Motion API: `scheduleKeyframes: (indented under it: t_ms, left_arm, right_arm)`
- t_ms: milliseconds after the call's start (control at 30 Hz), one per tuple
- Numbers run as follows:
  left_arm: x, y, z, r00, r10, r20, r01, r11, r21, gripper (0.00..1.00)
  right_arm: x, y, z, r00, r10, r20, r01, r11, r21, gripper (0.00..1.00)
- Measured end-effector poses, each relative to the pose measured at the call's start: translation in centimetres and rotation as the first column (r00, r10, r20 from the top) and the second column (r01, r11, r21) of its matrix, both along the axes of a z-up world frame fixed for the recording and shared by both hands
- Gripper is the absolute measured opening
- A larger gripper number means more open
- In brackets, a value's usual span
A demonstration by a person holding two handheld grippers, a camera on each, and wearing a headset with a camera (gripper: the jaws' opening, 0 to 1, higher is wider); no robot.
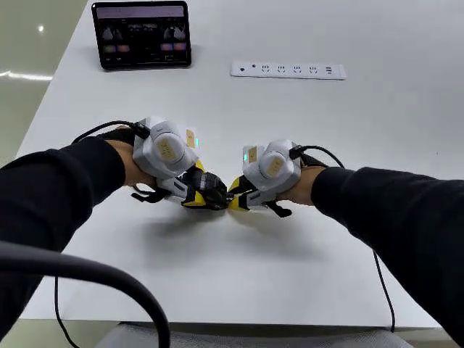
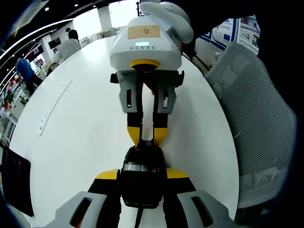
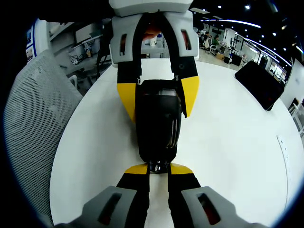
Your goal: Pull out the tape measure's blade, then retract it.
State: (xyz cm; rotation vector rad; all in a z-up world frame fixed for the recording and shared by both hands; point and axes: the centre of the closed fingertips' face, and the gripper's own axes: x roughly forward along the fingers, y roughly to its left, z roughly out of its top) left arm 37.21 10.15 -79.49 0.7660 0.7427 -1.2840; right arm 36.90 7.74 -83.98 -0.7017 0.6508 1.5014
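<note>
The tape measure point(image 3: 157, 123) hangs low over the white surface point(image 1: 290, 275), straight in front of the person, between two grippers that meet nose to nose; whether it touches the surface I cannot tell. The left gripper point(image 2: 142, 175) has its yellow-tipped jaws closed round the sides of the black case. The right gripper point(image 3: 156, 169) has its jaws drawn narrow and pinches at the mouth of the case, where the blade's end tab point(image 3: 157, 166) sits. The tab is small, and how much of it lies between the pads is unclear. No blade is out yet, so I judge the pull has not begun. The likeliest fault is the tab slipping out of so thin a pinch once the spring resists, which would snap the blade back at once. The case could also twist or slide in the left jaws if the pull runs off the line of the mouth, since they bear on smooth, rounded sides. Releasing the blade with much of it drawn would let it whip home hard. The left hand point(image 1: 130, 163) and the right hand point(image 1: 303, 187) sit low, wrists turned inward, with black sleeves reaching in from either side. A cable point(image 1: 384, 290) trails off the near edge. Well apart, at the far side, lie a power strip point(image 1: 288, 69) and a tablet point(image 1: 142, 32).
</note>
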Motion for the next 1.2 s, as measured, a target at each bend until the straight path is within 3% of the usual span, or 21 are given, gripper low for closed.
scheduleKeyframes:
  t_ms: [667,1200]
  left_arm:
    - [-0.08,0.02,0.04,1.000,0.004,-0.001,-0.004,1.000,0.005,0.30]
    - [-0.15,0.06,0.00,1.000,0.009,-0.001,-0.009,1.000,0.005,0.30]
  right_arm:
    - [0.15,-0.96,-0.08,0.999,-0.036,-0.022,0.036,0.999,-0.004,0.08]
    - [-0.13,-0.07,-0.09,0.999,-0.039,-0.025,0.039,0.999,-0.007,0.12]
